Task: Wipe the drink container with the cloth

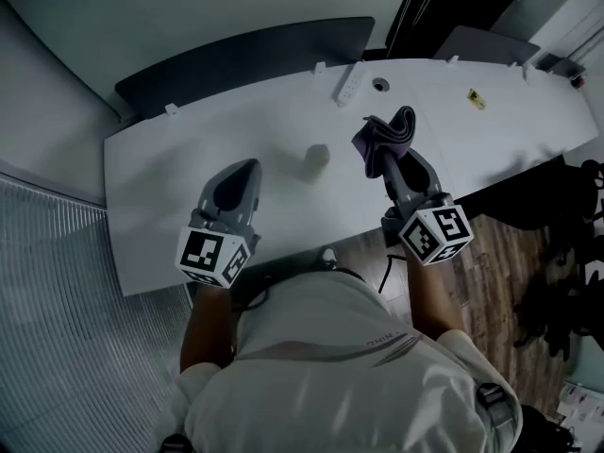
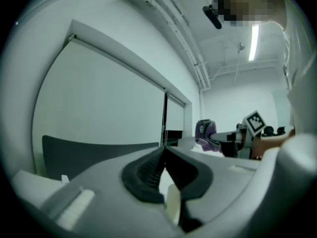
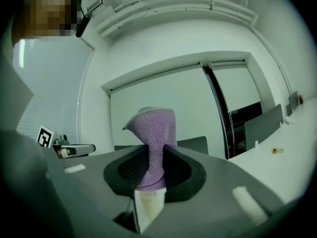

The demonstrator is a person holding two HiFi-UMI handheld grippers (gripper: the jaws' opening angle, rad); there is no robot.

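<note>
Two grippers are up over the table [image 1: 170, 149], and by my reading the wipe has not begun. The right gripper [image 3: 151, 158] pinches the purple cloth [image 3: 151, 128], bunched upright above its jaws. The left gripper [image 2: 163, 156] is pressed together on nothing. The container [image 1: 316, 157], probably that small pale blur, sits at nine o'clock of the cloth, untouched. Next, the left should open and steady it, and the cloth should come down.
</note>
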